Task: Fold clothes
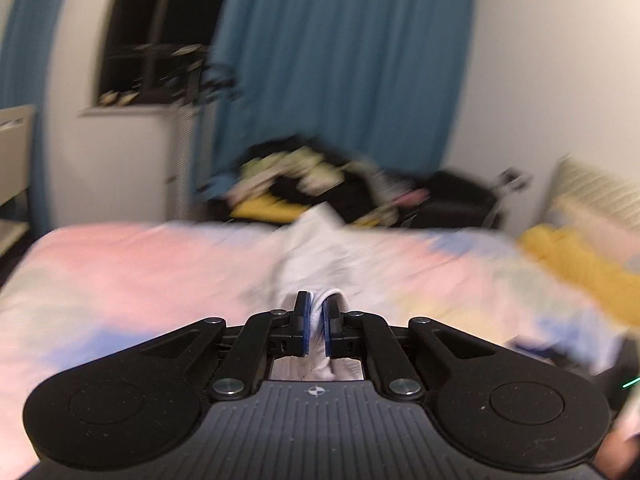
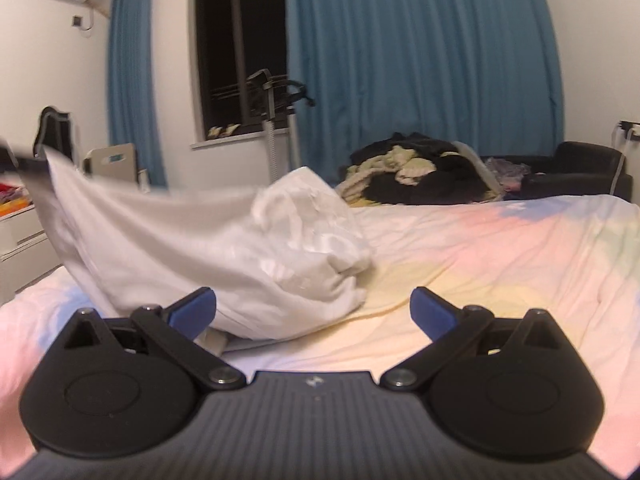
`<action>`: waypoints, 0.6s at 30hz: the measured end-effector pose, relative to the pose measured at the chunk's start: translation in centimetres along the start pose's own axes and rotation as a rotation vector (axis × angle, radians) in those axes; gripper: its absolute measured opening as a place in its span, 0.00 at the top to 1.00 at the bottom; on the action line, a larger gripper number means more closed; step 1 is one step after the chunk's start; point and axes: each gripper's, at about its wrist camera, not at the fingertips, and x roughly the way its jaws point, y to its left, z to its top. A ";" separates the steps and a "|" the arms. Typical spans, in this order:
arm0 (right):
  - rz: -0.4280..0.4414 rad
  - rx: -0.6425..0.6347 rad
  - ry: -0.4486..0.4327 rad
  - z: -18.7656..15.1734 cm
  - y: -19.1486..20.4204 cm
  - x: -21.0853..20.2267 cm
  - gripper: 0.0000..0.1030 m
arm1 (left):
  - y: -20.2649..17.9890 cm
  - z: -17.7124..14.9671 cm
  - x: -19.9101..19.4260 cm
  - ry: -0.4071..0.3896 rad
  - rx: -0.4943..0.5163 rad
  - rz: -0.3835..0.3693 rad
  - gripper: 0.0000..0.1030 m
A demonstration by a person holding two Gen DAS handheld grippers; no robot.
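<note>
A white garment (image 2: 208, 248) lies crumpled on the pastel bed sheet (image 2: 500, 264), with one edge pulled up towards the left in the right wrist view. My left gripper (image 1: 316, 312) is shut on the white garment (image 1: 316, 252), pinching its edge between the blue pads; this view is motion-blurred. In the right wrist view the left gripper shows as a dark blurred shape (image 2: 16, 160) at the garment's raised corner. My right gripper (image 2: 313, 308) is open and empty, low over the sheet, with the garment just ahead of its left finger.
A pile of dark and pale clothes (image 2: 420, 172) sits at the bed's far edge before blue curtains (image 2: 420, 52). A yellow garment (image 1: 576, 264) lies at the right of the bed. A black sofa (image 2: 576, 168) stands far right; a white drawer unit (image 2: 20, 236) stands left.
</note>
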 end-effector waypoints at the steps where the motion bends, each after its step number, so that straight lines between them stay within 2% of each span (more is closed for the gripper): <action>1: 0.001 -0.012 0.004 -0.1 0.4 0.0 0.00 | 0.8 -0.8 1.0 0.026 0.002 0.037 0.92; 4: -0.007 -0.038 0.028 -0.5 1.0 0.4 0.00 | 2.3 -2.2 4.4 0.131 0.004 0.129 0.91; 7: -0.015 -0.033 0.051 -1.0 0.8 0.7 0.00 | 2.7 -2.5 6.3 0.200 0.024 0.176 0.81; 8: -0.017 -0.025 0.055 -1.2 0.7 0.7 0.00 | 2.7 -2.6 6.3 0.201 0.022 0.183 0.65; 9: -0.020 -0.017 0.058 -1.3 0.7 0.7 0.00 | 2.7 -2.6 6.2 0.197 0.016 0.186 0.44; 10: -0.022 -0.009 0.062 -1.5 0.6 0.8 0.00 | 2.6 -2.7 5.6 0.179 0.026 0.186 0.37; 11: -0.025 -0.001 0.066 -1.7 0.5 0.8 0.00 | 2.5 -2.9 4.8 0.155 0.046 0.186 0.34; 13: -0.035 0.033 0.078 -1.8 0.0 1.2 0.00 | 2.3 -3.1 3.3 0.106 0.085 0.185 0.34; 16: -0.038 0.073 0.084 -2.2 -0.4 1.6 0.00 | 0.2 -3.3 1.3 0.011 0.221 0.108 0.34; 18: -0.028 0.103 0.088 -2.3 -0.4 2.0 0.00 | -2.0 -3.9 1.9 0.024 0.322 0.057 0.35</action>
